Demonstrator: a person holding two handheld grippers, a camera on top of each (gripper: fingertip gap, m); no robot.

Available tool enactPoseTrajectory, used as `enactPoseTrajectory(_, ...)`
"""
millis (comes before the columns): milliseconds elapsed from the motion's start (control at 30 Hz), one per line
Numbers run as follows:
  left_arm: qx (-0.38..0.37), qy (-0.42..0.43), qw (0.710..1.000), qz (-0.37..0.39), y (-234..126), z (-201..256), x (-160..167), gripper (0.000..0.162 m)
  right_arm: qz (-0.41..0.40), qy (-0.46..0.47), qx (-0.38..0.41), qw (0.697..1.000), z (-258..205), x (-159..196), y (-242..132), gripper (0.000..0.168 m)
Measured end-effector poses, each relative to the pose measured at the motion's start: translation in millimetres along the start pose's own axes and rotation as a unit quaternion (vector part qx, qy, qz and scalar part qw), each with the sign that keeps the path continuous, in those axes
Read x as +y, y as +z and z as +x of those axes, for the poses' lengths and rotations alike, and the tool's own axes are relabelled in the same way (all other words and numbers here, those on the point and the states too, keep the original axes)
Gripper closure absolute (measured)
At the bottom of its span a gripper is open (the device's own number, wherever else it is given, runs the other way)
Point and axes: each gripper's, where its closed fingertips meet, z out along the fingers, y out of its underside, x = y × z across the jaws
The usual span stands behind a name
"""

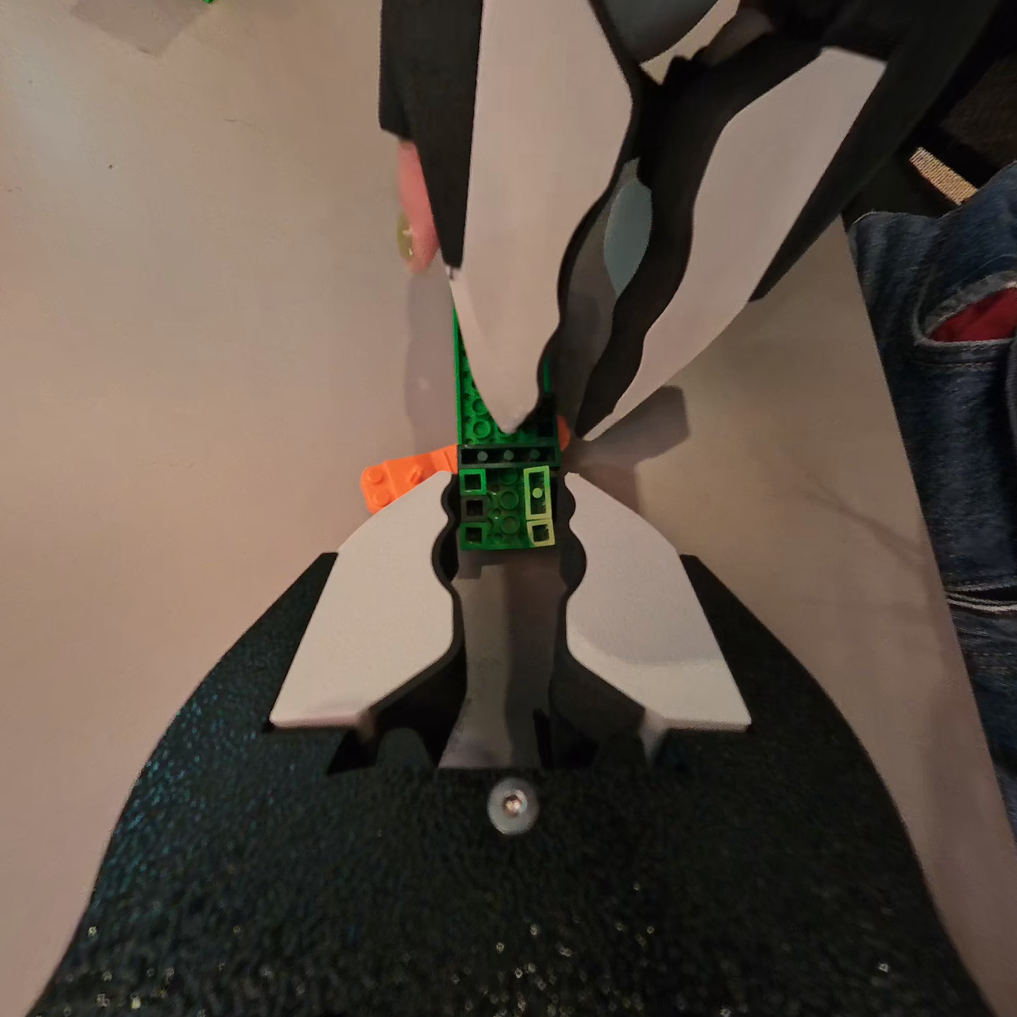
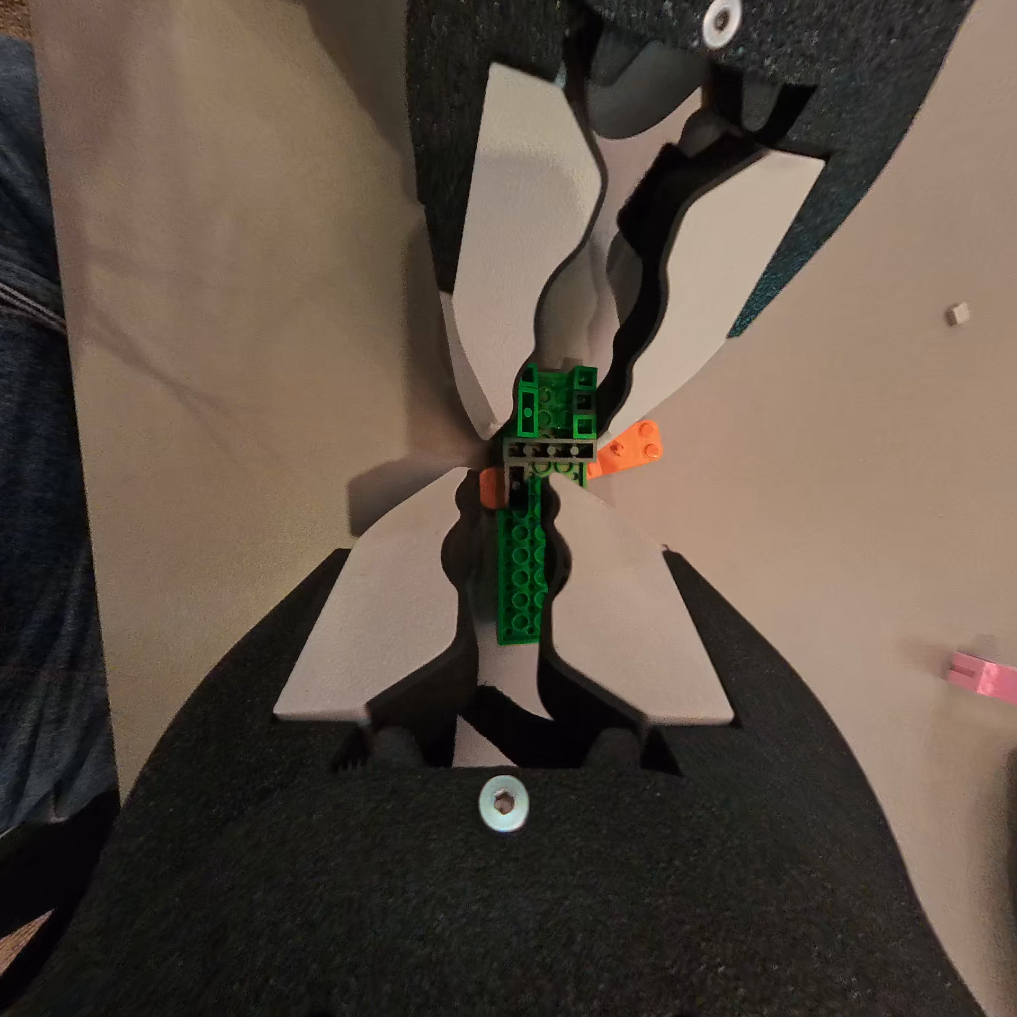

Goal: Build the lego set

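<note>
A green lego model (image 1: 503, 506) with a black cross strip and orange side pieces (image 1: 391, 484) hangs above the pale table, held between both grippers. My left gripper (image 1: 506, 495) is shut on its blocky end with light-green bricks. My right gripper (image 1: 545, 429) comes in from above in the left wrist view and grips the other end. In the right wrist view, my right gripper (image 2: 509, 479) is shut on the long studded green plate (image 2: 520, 578). There the left gripper (image 2: 545, 432) clamps the blocky end (image 2: 556, 407), and an orange piece (image 2: 627, 451) sticks out to the right.
A pink piece (image 2: 985, 682) and a small grey piece (image 2: 958, 313) lie on the table (image 2: 825, 495) to the right. A person's jeans (image 1: 935, 385) are at the table's edge. A thumb (image 1: 415, 209) shows beside the right gripper. Both grippers' tips are close together, under 4 cm apart.
</note>
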Motion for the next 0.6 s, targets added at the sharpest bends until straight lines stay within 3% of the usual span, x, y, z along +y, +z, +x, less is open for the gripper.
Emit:
enactPoseTrajectory(167,0.037,-0.09,0.994,0.052,-12,-4,-8,0.13,0.049,-0.012,0.083,0.995,17,-7,-16,0.123)
enactPoseTrajectory(267,0.086,-0.174,0.974,0.114,-27,-9,-20,0.129,0.044,-0.111,0.193,0.974,27,-13,-23,0.127)
enactPoseTrajectory(367,0.101,-0.212,0.963,0.134,-34,-13,-21,0.129,0.023,-0.212,0.294,0.932,37,-24,-29,0.134)
enactPoseTrajectory(533,0.12,-0.226,0.956,0.14,-34,-11,-21,0.129,-0.007,-0.267,0.329,0.906,45,-28,-25,0.138)
enactPoseTrajectory(600,0.12,-0.224,0.956,0.144,-35,-11,-22,0.129,-0.013,-0.283,0.326,0.902,44,-28,-23,0.149)
